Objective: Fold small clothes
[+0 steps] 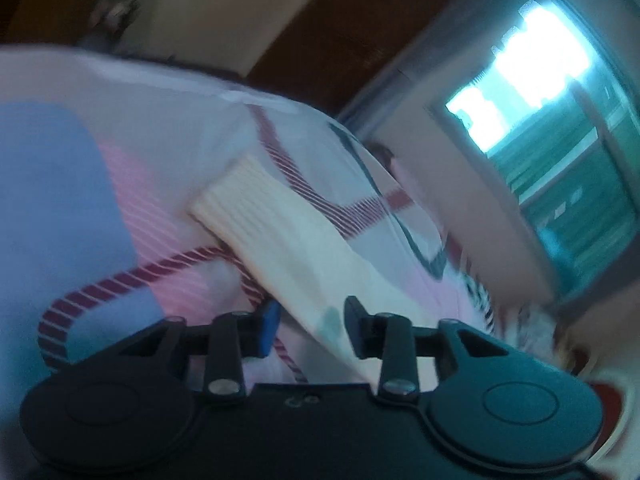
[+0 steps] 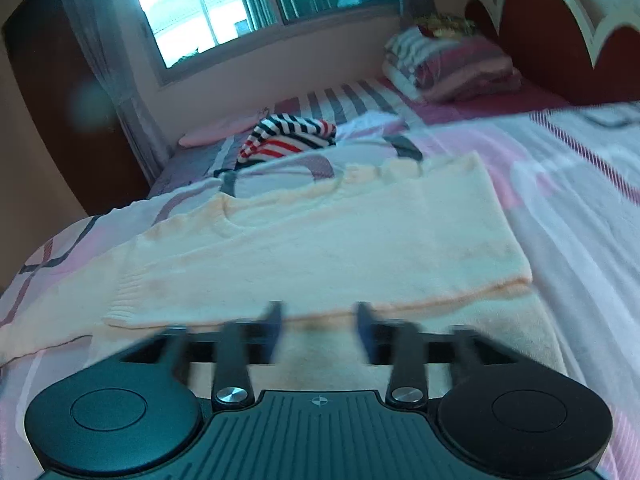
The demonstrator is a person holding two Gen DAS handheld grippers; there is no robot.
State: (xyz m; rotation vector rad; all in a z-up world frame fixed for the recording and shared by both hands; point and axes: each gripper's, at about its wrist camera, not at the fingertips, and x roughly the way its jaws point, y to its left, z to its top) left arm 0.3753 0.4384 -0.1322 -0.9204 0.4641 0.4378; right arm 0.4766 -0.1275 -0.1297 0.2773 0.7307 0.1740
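A cream knit sweater (image 2: 320, 240) lies flat on the bed, folded lengthwise, with its near folded edge just ahead of my right gripper (image 2: 320, 324). That gripper is blurred, and its fingers stand apart with nothing pinched between them. In the left wrist view one cream sleeve (image 1: 304, 240) runs diagonally over the patterned sheet, ribbed cuff (image 1: 240, 196) at the far end. My left gripper (image 1: 312, 330) hangs over the sleeve's near end. The cloth shows in the gap, but the pads stand apart from it.
The pink, white and blue bedsheet (image 2: 580, 200) covers the bed. A striped garment (image 2: 288, 136) lies crumpled beyond the sweater. Folded blankets or pillows (image 2: 452, 68) are stacked by the red headboard (image 2: 560, 40). A bright window (image 2: 200, 8) is in the far wall.
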